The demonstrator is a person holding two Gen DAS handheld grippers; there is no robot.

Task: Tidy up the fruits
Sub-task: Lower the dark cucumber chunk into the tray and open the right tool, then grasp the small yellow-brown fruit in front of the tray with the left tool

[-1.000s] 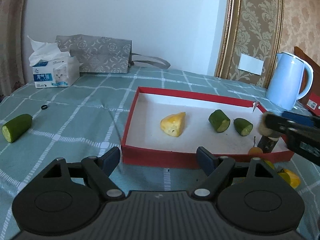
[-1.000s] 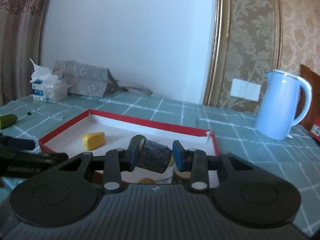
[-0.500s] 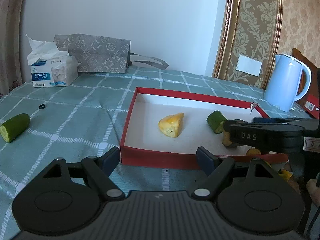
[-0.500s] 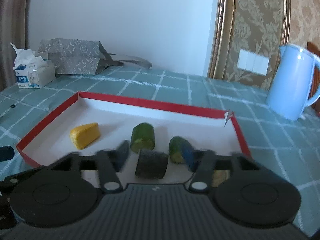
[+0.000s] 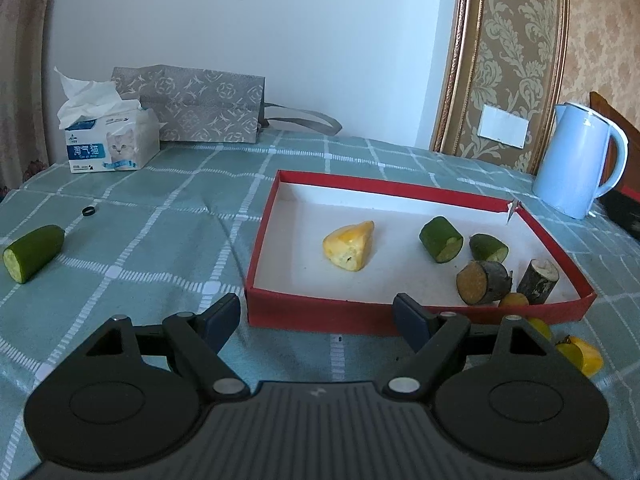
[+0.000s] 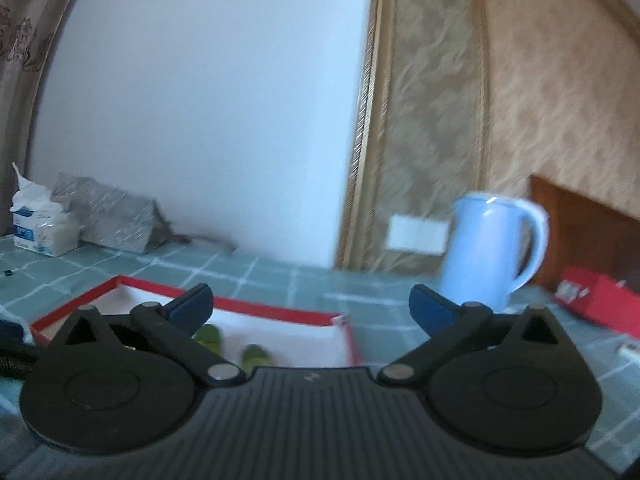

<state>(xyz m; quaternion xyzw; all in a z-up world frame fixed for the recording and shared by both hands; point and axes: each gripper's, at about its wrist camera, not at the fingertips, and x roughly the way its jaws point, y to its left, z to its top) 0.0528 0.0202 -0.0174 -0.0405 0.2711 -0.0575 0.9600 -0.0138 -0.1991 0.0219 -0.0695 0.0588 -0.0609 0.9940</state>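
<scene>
The dark orange-fleshed chunk (image 5: 482,287) now lies in the red tray (image 5: 262,236), no longer clamped; the right gripper (image 6: 310,306) has just spread wide, empty. The left gripper (image 5: 316,316) waits apart, empty. One cucumber piece (image 5: 34,252) remains outside on the cloth.

Chinese characters 淘气猫 in white on the blue label of the tissue box (image 5: 107,144), beside a printed kitten picture; smaller print beneath too small to read; elsewhere nothing legible
</scene>
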